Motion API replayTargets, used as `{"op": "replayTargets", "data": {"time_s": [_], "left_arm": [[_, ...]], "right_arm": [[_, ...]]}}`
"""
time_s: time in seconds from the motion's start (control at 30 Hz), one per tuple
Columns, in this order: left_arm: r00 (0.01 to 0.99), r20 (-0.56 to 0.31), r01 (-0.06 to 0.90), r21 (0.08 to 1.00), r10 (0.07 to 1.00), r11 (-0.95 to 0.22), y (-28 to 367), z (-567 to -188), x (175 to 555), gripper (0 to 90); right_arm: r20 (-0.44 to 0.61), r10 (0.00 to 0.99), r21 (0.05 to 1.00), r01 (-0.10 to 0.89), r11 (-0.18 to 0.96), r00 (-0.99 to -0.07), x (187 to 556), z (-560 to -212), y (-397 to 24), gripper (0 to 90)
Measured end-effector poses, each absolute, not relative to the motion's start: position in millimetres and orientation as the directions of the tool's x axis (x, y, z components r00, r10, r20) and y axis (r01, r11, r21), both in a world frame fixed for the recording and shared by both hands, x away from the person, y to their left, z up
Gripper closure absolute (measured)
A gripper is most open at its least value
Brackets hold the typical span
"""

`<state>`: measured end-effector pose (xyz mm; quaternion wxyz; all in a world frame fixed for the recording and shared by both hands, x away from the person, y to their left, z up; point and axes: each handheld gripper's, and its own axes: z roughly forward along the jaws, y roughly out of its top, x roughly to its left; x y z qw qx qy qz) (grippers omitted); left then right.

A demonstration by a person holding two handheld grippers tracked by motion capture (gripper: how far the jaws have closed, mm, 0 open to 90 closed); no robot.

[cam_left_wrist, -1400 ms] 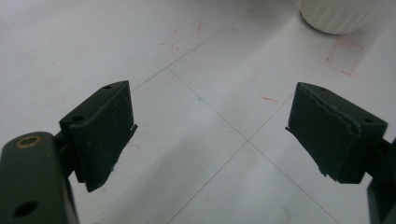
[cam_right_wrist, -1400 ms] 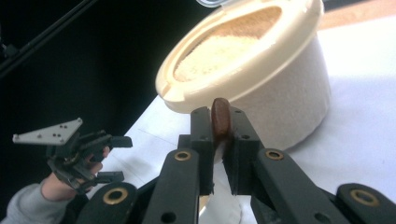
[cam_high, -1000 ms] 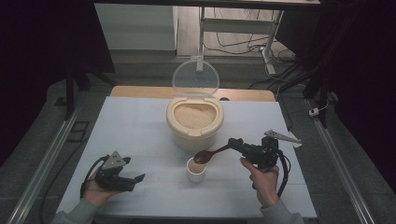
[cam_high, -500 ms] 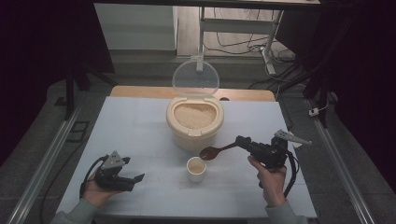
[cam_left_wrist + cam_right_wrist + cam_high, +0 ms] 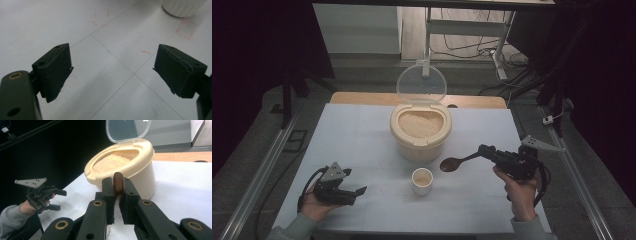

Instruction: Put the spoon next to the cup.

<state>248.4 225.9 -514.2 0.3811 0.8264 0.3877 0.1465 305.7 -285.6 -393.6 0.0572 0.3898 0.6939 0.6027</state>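
The white table carries everything, and the cream rice container near its middle is the landmark. Its clear lid stands hinged up at the far side, and pale grain fills it close to the rim.

On the near side of the container, just apart from it, stands a small white cup; what lies in it is too small to make out.

To the near right of the container the right gripper is clamped on the handle of a brown wooden spoon, whose bowl hangs above the table just right of the cup. In the right gripper view the spoon is seen end-on between the pads, so whether its bowl carries any grain is hidden.

Well off to the near left of the container, the left gripper rests at the table with its jaws spread wide and nothing between them.

The spoon looks light and stiff, but smooth and narrow, so it may twist in the pads. A hold far back on the handle, as now, looks right. Loose grain will probably spill at any tilt.
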Motion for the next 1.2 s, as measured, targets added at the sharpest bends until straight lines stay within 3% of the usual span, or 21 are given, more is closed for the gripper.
{"op": "replayTargets", "data": {"time_s": [0.37, 0.7, 1.2], "left_arm": [[0.659, -0.052, 0.528, 0.743, 0.751, -0.412, 225.7, -514.2, 248.4, 14.5], [0.660, -0.051, 0.529, 0.740, 0.749, -0.416, 224.1, -514.7, 249.7, 14.5], [0.665, -0.050, 0.528, 0.736, 0.745, -0.423, 223.7, -515.0, 249.9, 14.5]], "right_arm": [[0.391, 0.587, 0.862, 0.506, 0.035, -0.708, 309.0, -397.3, -281.9, 82.9], [0.399, 0.493, 0.781, 0.568, 0.258, -0.773, 313.8, -403.2, -260.9, 82.9], [0.453, 0.400, 0.637, 0.603, 0.481, -0.797, 336.8, -425.0, -210.8, 82.7]]}}
